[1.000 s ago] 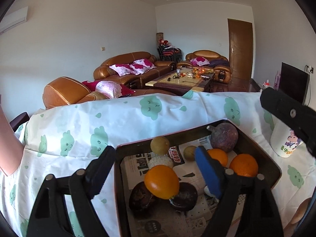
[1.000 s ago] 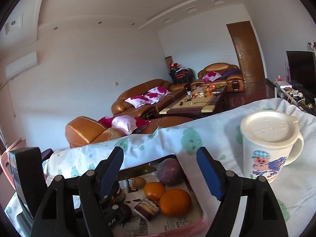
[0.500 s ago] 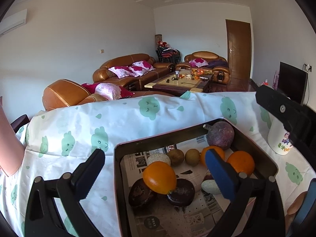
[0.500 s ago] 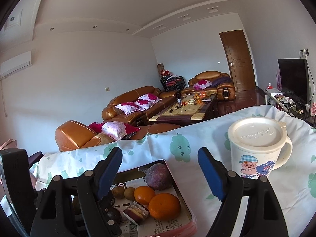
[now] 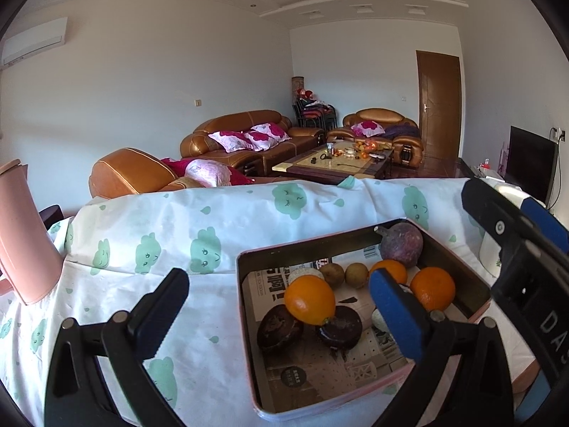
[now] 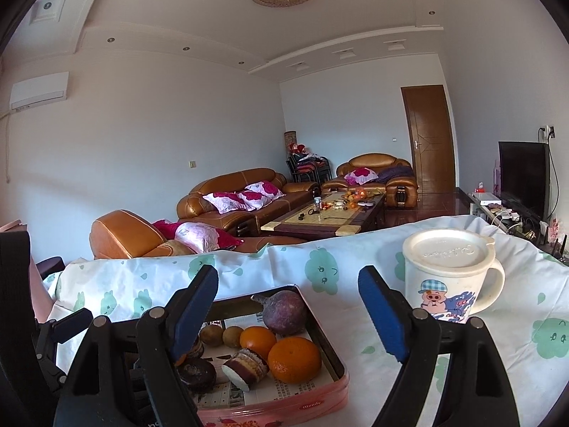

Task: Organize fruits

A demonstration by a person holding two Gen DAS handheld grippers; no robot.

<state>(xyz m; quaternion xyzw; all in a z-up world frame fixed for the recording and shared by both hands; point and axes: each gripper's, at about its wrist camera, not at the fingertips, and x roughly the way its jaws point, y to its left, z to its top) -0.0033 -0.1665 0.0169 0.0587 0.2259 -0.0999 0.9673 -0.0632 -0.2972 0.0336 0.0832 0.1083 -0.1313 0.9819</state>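
Note:
A pink tin tray lined with newspaper sits on the clothed table and holds several fruits: a large orange resting on two dark fruits, two more oranges, two small brown fruits and a purple fruit. My left gripper is open and empty, above the tray's near left part. My right gripper is open and empty over the tray's right side, with the purple fruit between its fingers in view.
A white lidded mug with a pig cartoon stands right of the tray. A pink jug stands at the far left. The white cloth with green clouds covers the table. Sofas and a coffee table lie beyond.
My left gripper has opened wider and drawn back and left from the tray. A small brown fruit that was raised by the left fingers now lies in the tray. The right gripper rose slightly.

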